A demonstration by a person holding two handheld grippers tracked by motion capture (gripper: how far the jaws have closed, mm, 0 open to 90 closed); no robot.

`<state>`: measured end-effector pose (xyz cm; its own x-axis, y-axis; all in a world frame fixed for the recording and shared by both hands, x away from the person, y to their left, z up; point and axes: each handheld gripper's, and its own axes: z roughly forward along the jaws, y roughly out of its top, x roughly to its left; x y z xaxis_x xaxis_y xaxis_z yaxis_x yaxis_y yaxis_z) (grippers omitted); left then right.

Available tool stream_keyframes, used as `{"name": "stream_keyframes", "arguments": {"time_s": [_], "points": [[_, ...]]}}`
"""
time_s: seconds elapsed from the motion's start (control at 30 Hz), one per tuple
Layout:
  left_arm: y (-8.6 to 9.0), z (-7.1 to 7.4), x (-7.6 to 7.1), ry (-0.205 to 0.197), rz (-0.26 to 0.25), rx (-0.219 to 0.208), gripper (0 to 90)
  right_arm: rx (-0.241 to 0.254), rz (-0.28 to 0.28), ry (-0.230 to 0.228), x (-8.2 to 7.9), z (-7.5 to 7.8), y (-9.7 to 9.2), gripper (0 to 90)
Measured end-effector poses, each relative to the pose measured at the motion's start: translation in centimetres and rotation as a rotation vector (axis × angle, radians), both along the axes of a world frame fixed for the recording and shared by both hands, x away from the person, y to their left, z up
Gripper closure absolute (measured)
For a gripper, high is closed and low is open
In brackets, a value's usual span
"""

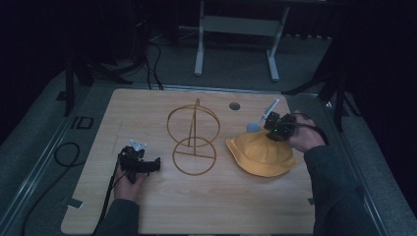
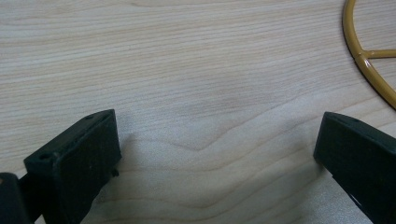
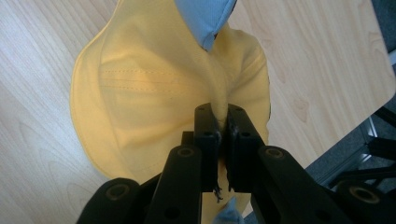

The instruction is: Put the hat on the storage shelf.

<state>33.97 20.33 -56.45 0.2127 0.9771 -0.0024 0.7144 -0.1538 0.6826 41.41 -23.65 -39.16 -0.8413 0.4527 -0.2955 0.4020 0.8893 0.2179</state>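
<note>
In the high view, the letters "ID" (image 1: 81, 122) stand on the dark floor mat just left of the table (image 1: 147, 216).

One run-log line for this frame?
right gripper: shut on yellow hat | left gripper: open, over table | wire stand: untouched

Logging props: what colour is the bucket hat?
Yellow bucket hat, pale blue lining; clearest in the right gripper view.

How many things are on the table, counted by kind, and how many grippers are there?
Yellow hat: 1, pinched by the right gripper
Wire stand: 1
Grippers: 2, the left gripper open over the bare table
Total: 4
</note>
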Motion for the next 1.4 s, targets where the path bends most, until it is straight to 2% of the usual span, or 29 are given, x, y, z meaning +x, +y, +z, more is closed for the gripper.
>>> {"name": "stream_keyframes", "arguments": {"time_s": [0.37,0.8,1.03,1.2,1.4], "points": [[0.0,0.0,0.0,0.004,-0.003,0.003,0.4,0.026,-0.006,-0.035,0.2,2.5,0.3,84.7],[0.0,0.0,0.0,0.005,-0.003,0.004,0.4,0.040,0.010,-0.056,0.7,4.1,0.9,84.7],[0.0,0.0,0.0,0.005,-0.004,0.004,0.4,0.073,0.013,-0.070,0.7,5.4,0.8,84.7],[0.0,0.0,0.0,0.005,-0.003,0.004,0.4,0.068,0.014,-0.074,0.7,5.8,0.9,84.7],[0.0,0.0,0.0,0.006,-0.003,0.004,0.4,0.087,0.015,-0.091,0.7,6.8,1.1,84.7]]}}
